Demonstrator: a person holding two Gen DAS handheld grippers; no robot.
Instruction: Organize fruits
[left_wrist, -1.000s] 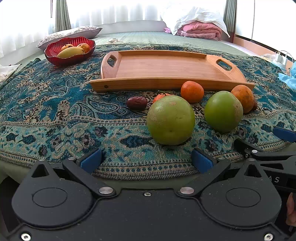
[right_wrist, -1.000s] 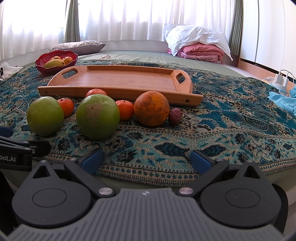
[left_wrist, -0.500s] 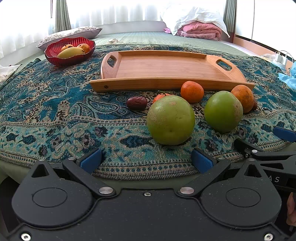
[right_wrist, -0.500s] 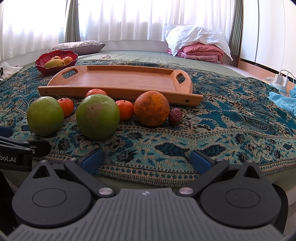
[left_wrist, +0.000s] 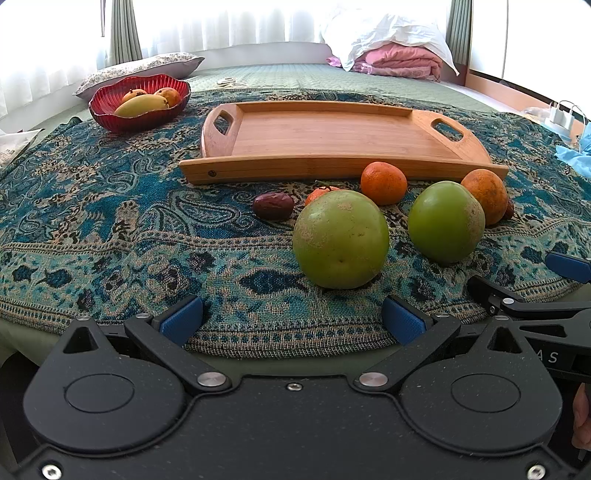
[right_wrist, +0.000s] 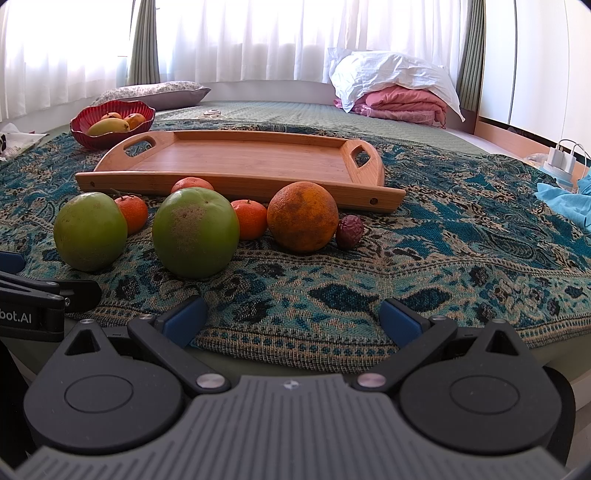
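Observation:
Loose fruit lies on a patterned blue cloth (left_wrist: 110, 229) in front of an empty wooden tray (left_wrist: 325, 129), which also shows in the right wrist view (right_wrist: 240, 158). Two big green fruits (left_wrist: 341, 240) (left_wrist: 446, 221), a large orange (right_wrist: 302, 216), several small tangerines (right_wrist: 251, 218) and two dark dates (left_wrist: 273, 205) (right_wrist: 349, 230) are there. My left gripper (left_wrist: 291, 319) is open and empty, just short of the near green fruit. My right gripper (right_wrist: 291, 314) is open and empty at the cloth's near edge.
A red bowl (left_wrist: 138, 101) with a mango and other fruit stands at the back left. Pillows and a folded pink blanket (right_wrist: 402, 101) lie at the far end of the bed. A light blue cloth (right_wrist: 565, 203) lies at the right.

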